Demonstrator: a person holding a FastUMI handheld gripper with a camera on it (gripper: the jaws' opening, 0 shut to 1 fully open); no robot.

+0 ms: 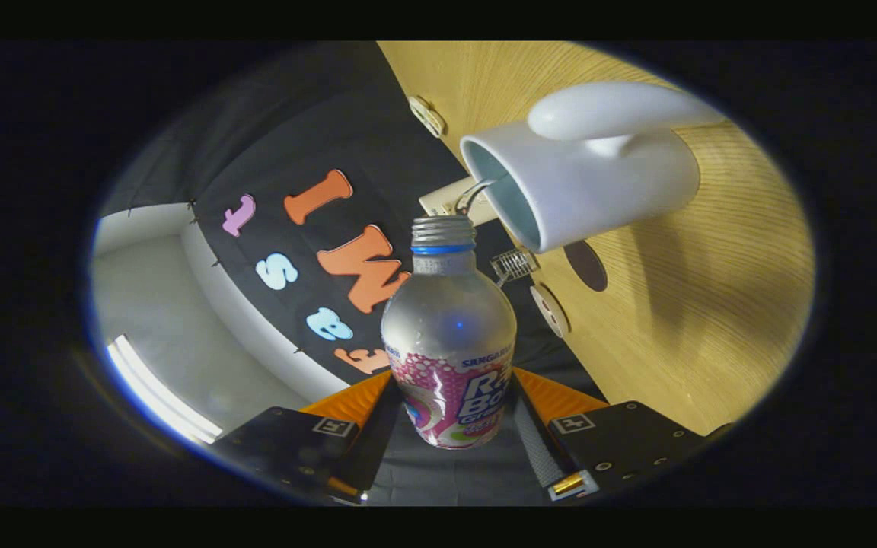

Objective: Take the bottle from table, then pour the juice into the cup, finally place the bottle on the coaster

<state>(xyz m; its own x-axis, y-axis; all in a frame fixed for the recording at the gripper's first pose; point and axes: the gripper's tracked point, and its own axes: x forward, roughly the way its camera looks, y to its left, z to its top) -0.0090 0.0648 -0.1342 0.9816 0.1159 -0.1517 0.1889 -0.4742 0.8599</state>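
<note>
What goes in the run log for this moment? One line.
phase: pouring | gripper: shut on bottle | bottle: tipped, capless mouth at cup rim | coaster: bare

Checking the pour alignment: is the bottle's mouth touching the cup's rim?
Apart. The gripper view shows dark wall between the bottle mouth and the cup rim; the tongs clamp the bottle.

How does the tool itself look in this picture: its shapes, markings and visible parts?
The tool has two long fingers that run forward from wide, flat black blocks. Each block carries a small square black-and-white marker and several small screws. Orange wedge-shaped parts sit where the fingers start. A small shiny gold piece sits low on one finger.
</note>
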